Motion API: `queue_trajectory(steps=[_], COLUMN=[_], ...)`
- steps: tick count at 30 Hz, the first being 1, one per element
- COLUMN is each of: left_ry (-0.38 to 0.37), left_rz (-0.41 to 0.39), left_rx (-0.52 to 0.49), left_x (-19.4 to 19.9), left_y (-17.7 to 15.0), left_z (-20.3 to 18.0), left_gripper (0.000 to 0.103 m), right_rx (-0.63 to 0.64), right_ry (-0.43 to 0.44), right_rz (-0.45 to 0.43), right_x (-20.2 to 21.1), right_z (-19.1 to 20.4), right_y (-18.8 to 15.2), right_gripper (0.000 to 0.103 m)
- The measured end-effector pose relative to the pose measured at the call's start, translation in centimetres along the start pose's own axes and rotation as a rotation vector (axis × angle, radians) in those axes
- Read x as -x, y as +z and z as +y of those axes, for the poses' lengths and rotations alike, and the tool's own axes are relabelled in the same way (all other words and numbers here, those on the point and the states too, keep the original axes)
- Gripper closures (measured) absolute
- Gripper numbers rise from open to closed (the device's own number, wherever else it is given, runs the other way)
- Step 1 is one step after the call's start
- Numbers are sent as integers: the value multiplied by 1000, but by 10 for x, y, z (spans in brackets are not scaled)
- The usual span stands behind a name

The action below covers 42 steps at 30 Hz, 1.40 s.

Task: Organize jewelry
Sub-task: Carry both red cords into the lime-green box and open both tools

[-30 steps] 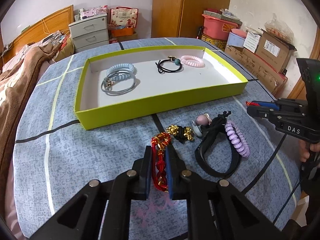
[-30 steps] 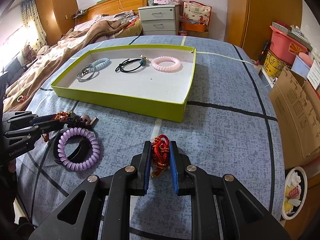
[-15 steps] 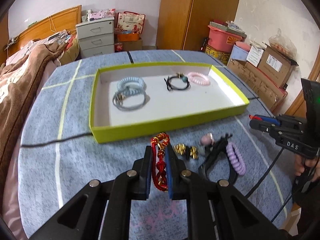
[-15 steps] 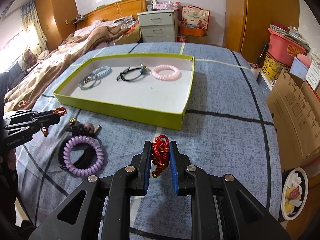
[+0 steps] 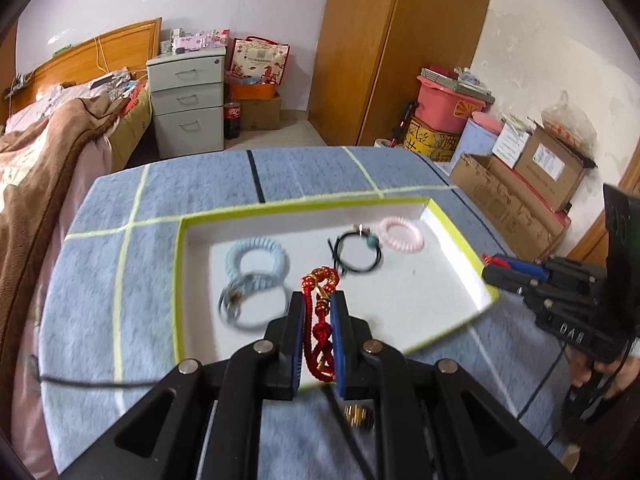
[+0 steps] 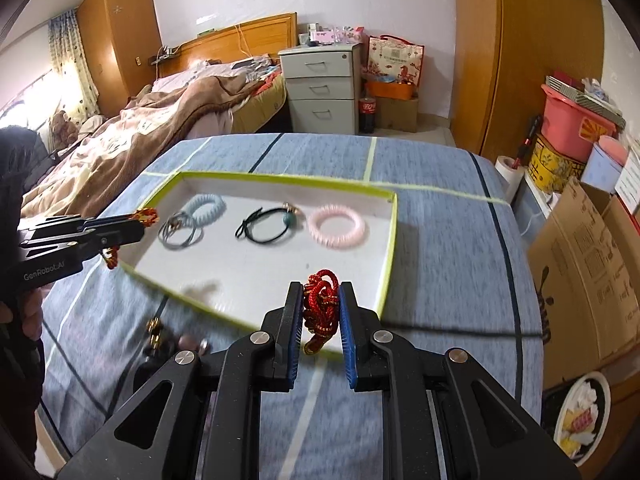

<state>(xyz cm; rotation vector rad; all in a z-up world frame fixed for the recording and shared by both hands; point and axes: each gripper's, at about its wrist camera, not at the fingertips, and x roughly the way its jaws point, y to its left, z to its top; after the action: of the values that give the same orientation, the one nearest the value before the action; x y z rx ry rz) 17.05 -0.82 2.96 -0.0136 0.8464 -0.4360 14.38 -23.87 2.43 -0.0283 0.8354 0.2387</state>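
My left gripper (image 5: 318, 300) is shut on a red cord bracelet with gold beads (image 5: 319, 320), raised over the near edge of the yellow-green tray (image 5: 178, 280). My right gripper (image 6: 320, 292) is shut on a knotted red cord bracelet (image 6: 321, 304), above the tray's near right part (image 6: 390, 248). Inside the tray lie a light blue coil tie (image 5: 256, 256), grey hair ties (image 5: 248, 300), a black tie with a teal bead (image 5: 356, 252) and a pink coil tie (image 5: 401, 235). Each gripper shows in the other view, the right gripper (image 5: 490, 266) and the left gripper (image 6: 146, 216).
On the blue checked cloth (image 6: 440, 208) in front of the tray lie a gold-beaded piece (image 6: 154, 330) and a pinkish bauble (image 6: 186, 342). Cardboard boxes (image 6: 580, 264) stand to the right, a bed (image 6: 132, 140) to the left, drawers (image 6: 320, 88) behind.
Both grippers have risen and moved forward with their red bracelets, from above the cloth to over the tray's near edge. The purple coil tie and black band have dropped out of view.
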Motion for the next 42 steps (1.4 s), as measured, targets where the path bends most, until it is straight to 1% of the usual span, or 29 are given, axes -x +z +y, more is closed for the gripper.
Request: queue_trajectory(steps=[3, 6, 8, 11, 14, 16, 18, 24, 28, 33, 36, 37, 39, 41, 42], left_ry=[17, 4, -1, 14, 3, 20, 14, 18, 24, 14, 12, 11, 9, 13, 14], left_rz=[11, 35, 63, 89, 115, 123, 126, 134, 142, 138, 137, 137, 138, 136, 130], left_rx=[-1, 12, 16, 10, 20, 15, -3, -5, 9, 16, 27, 28, 28, 25, 20], left_x=[-16, -32, -46, -60, -72, -76, -78, -82, -83, -84, -84, -84, -83, -81, -79], left_y=[10, 17, 22, 21, 21, 20, 19, 18, 18, 18, 19, 19, 18, 18, 18], left_z=[-1, 0, 0, 0, 2, 1, -2, -3, -1, 0, 1, 2, 2, 1, 0], left_gripper=[90, 90, 90, 90, 90, 90, 90, 90, 90, 89, 88, 87, 85, 82, 80], right_rx=[-5, -4, -7, -14, -17, -15, -10, 7, 16, 22, 15, 13, 14, 12, 7], right_ry=[5, 8, 6, 8, 6, 3, 6, -7, -10, -16, -1, 2, 0, -1, 4], right_rz=[14, 37, 52, 71, 91, 96, 101, 100, 102, 98, 96, 95, 87, 83, 79], right_x=[-15, -29, -38, -48, -57, -61, -64, -68, -69, -70, -70, -70, -68, -68, -67], right_z=[-2, -4, -7, -11, -14, -15, -16, -14, -12, -9, -8, -8, -8, -8, -9], right_y=[11, 18, 19, 19, 18, 18, 17, 18, 17, 16, 17, 17, 18, 19, 19], right_gripper=[85, 85, 85, 85, 85, 85, 85, 85, 85, 84, 81, 78, 71, 60, 60])
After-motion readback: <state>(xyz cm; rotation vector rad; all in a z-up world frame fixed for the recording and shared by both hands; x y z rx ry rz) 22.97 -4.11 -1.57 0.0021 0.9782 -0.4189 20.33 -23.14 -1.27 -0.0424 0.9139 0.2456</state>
